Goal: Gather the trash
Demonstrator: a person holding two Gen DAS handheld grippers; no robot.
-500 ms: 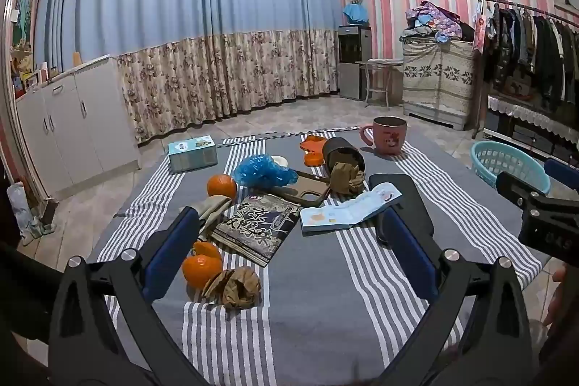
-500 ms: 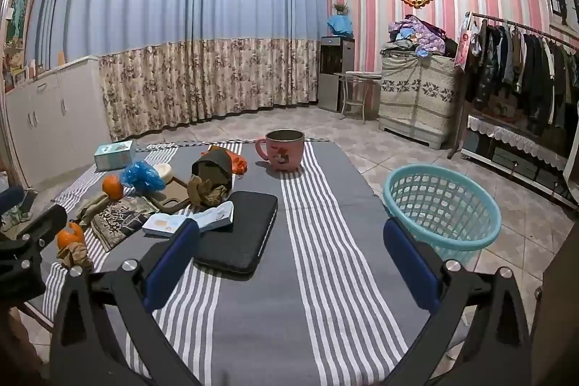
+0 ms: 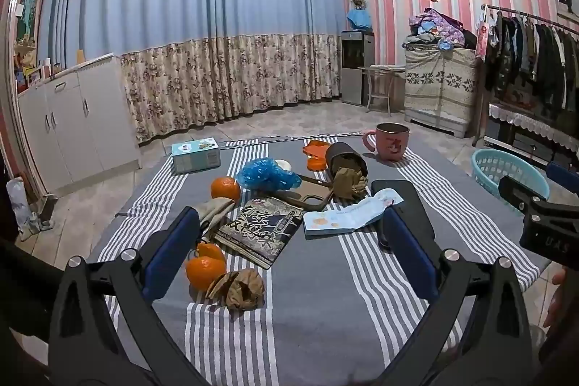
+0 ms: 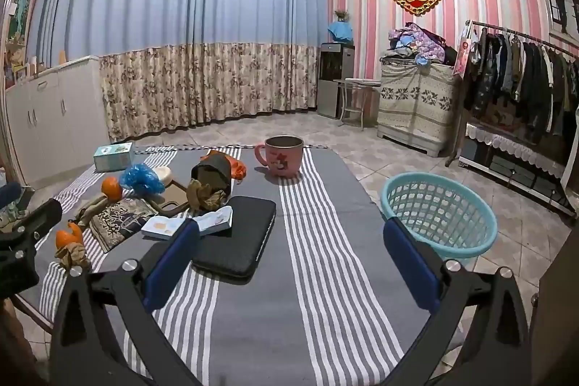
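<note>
Striped tablecloth (image 3: 311, 321) carries crumpled brown paper (image 3: 241, 288) and oranges; left tool (image 3: 289, 252) and right tool (image 4: 289, 252) both gape, released.

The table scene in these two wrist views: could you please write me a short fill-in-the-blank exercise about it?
1. The pink mug stands ____ on the striped cloth.
2. The turquoise basket sits off the table's ____ side.
3. The booklet rests partly on the black ____.
4. The left gripper and the right gripper both have their jaws ____.

Missing words: upright; right; case; open
</note>
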